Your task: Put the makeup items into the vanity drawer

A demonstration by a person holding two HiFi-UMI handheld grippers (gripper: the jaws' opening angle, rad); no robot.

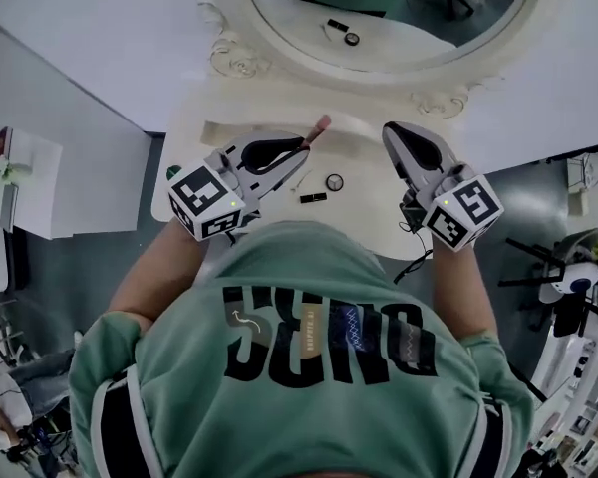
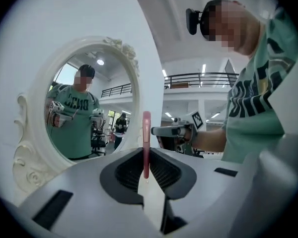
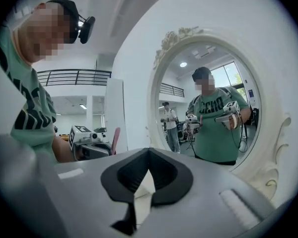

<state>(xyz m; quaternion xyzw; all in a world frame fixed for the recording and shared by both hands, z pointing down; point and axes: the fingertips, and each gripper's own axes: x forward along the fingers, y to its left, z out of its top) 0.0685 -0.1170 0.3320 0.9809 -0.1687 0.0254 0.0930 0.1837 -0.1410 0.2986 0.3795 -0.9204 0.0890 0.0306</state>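
A slim pink makeup stick (image 1: 318, 129) stands out of my left gripper (image 1: 303, 143), which is shut on its lower end above the white vanity top (image 1: 371, 217). In the left gripper view the stick (image 2: 146, 133) rises upright from between the pads of the left gripper (image 2: 146, 151). To the right, my right gripper (image 1: 391, 129) hovers over the vanity, shut with nothing in it; its jaws (image 3: 148, 150) meet at the tips. A small round item (image 1: 334, 182), a short black stick (image 1: 313, 198) and a thin pale item (image 1: 299, 179) lie on the top between the grippers.
The oval mirror (image 1: 379, 8) in its ornate white frame stands at the back of the vanity and reflects the person. A low ledge (image 1: 219, 130) runs along the back left. Grey floor lies on both sides, with a small white table (image 1: 20, 182) far left.
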